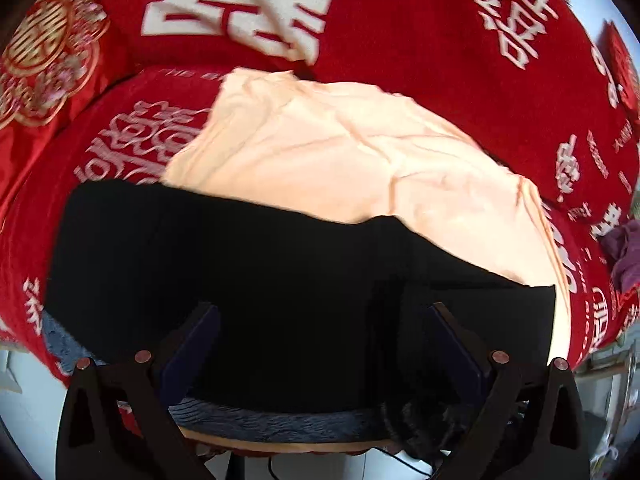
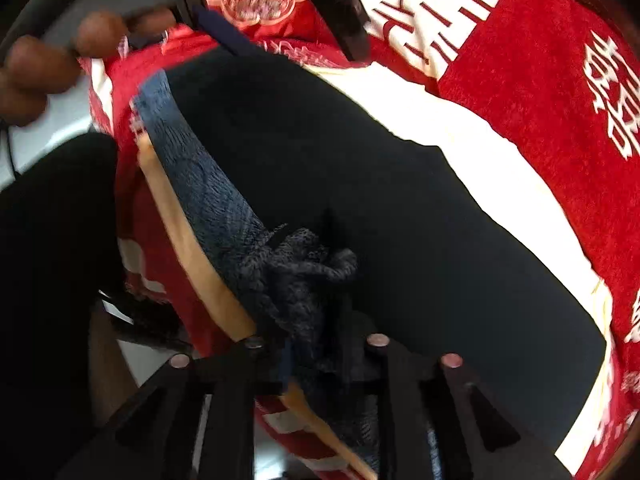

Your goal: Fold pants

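Right tongs (image 2: 316, 344): we see them clamped on a fuzzy dark bunch of the pants (image 2: 360, 184).
Left tongs (image 1: 320, 336): spread apart, over the pants' near edge.
Pants: black, flat on the peach cloth (image 1: 340, 148).
Peach cloth: beyond the pants, on the red cover (image 1: 460, 40).

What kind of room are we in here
Probably a home living room or bedroom: black pants lie over a peach sheet on a sofa or bed draped in a red double-happiness wedding cover, white tiled floor below.
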A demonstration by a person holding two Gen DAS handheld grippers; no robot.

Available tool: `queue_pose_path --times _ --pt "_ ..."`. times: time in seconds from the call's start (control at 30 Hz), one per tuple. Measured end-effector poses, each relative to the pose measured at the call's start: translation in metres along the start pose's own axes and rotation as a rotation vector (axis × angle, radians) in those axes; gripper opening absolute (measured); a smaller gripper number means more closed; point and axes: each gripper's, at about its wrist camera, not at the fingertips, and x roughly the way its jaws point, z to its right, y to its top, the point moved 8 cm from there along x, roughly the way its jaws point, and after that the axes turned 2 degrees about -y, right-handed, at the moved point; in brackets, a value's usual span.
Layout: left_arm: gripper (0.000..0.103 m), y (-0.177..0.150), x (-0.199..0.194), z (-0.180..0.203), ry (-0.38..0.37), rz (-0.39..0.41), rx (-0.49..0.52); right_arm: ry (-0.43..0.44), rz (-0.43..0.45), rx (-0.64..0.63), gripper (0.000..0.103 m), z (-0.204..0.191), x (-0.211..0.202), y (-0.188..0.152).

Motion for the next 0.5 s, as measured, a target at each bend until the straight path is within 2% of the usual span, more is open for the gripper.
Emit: queue_pose_path --times 0.03,0.07,0.1,0.13,0.17,0.23,0.33,0.37,0.43,0.47,0.5 --pt "0.101 0.001 -0.002 0.008 -0.005 0.005 0.013 0.01 0.021 0.039 0.053 0.007 -0.012 0.001" --pt "0.101 0.003 -0.003 0.017 -0.015 0.013 0.026 0.023 0.07 0.102 0.062 0.018 -0.033 0.002" --pt "0.101 0.003 -0.003 0.024 -0.025 0.016 0.032 0.035 0.146 0.178 0.075 0.034 -0.059 0.002" --pt "0.101 0.002 -0.005 0.031 -0.04 0.014 0.039 0.035 0.188 0.222 0.08 0.046 -0.074 0.0" --pt "0.101 -0.001 -0.006 0.041 -0.058 0.011 0.054 0.03 0.236 0.297 0.08 0.069 -0.093 -0.007" --pt "0.101 -0.011 -0.005 0.065 -0.083 0.001 0.106 0.027 0.226 0.405 0.08 0.103 -0.101 -0.023" --pt "0.101 -0.03 -0.002 0.101 -0.138 -0.03 0.178 0.087 0.213 0.602 0.08 0.162 -0.089 -0.052" --pt "0.101 -0.038 0.001 0.113 -0.158 -0.045 0.205 0.118 0.193 0.674 0.08 0.182 -0.076 -0.061" --pt "0.101 -0.053 0.011 0.133 -0.173 -0.075 0.25 0.109 0.116 0.782 0.08 0.213 -0.043 -0.078" --pt "0.101 -0.061 0.019 0.141 -0.17 -0.098 0.272 0.1 0.06 0.811 0.08 0.226 -0.022 -0.088" --pt "0.101 -0.066 0.026 0.145 -0.168 -0.116 0.281 0.129 0.03 0.832 0.08 0.23 -0.008 -0.095"
